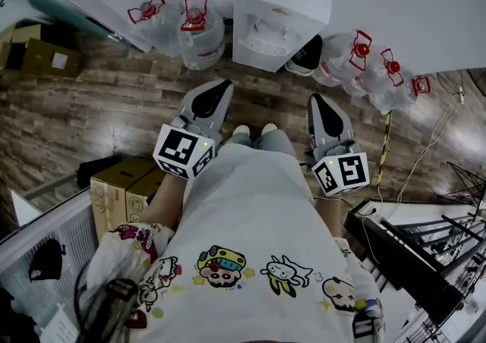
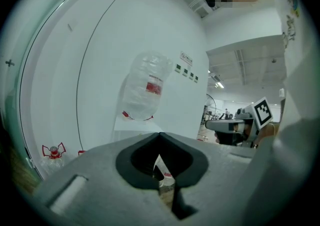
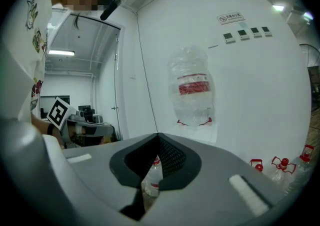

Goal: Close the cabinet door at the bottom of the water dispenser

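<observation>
A wood-plank floor [image 1: 114, 99] runs up to a white wall [image 1: 425, 0], and a person in a white shirt [image 1: 250, 212] printed with cartoon figures stands on it, looking steeply down. Straight ahead, against the wall, stands the white water dispenser [image 1: 282, 11], with a clear bottle [image 2: 145, 87] upended on top of it. Large water jugs [image 1: 201, 30] with red handles stand on the floor at both sides of the dispenser, two to its left and several to its right. Cardboard boxes [image 1: 121, 186] sit on the floor to the person's left. The left gripper [image 1: 219, 91] and the right gripper [image 1: 315, 102] are held out level side by side, one at each side of the person's feet, both pointing toward the dispenser and well short of it. Each carries its marker cube [image 1: 182, 150] at the back. Both pairs of jaws are clenched together with nothing caught between them. At the dispenser's lower right corner a dark panel edged in white juts outward, apparently the cabinet door [image 1: 307, 53] standing open, just ahead of the right gripper and apart from it.
</observation>
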A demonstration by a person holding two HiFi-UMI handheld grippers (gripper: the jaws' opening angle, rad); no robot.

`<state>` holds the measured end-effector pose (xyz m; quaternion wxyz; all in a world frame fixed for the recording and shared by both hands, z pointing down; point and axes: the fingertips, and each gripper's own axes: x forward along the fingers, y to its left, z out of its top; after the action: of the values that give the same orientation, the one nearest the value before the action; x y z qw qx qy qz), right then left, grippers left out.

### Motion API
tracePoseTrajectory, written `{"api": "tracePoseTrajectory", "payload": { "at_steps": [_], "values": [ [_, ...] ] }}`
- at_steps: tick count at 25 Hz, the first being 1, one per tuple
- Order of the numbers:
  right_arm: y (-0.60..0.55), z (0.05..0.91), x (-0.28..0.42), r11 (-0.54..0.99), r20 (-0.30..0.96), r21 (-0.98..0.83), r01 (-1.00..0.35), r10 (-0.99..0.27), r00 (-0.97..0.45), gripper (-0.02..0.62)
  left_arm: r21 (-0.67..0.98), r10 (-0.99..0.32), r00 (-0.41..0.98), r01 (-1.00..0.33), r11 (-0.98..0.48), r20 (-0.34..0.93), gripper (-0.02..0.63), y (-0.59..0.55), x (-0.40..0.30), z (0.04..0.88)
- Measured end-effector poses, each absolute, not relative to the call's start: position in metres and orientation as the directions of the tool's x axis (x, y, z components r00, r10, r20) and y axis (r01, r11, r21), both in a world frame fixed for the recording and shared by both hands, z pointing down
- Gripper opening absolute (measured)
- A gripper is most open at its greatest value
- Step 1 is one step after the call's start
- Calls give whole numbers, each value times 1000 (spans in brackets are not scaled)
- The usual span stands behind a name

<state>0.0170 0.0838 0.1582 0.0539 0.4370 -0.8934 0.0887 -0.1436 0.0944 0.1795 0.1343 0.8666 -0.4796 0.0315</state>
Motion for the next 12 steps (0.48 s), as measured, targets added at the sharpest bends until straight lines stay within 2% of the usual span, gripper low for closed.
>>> {"api": "tracePoseTrajectory", "payload": {
  "at_steps": [12],
  "values": [
    [77, 161, 18, 593, 175, -130, -795, -775, -607, 11, 194, -826, 531, -845, -499, 188, 0, 88, -145, 181]
  ]
}}
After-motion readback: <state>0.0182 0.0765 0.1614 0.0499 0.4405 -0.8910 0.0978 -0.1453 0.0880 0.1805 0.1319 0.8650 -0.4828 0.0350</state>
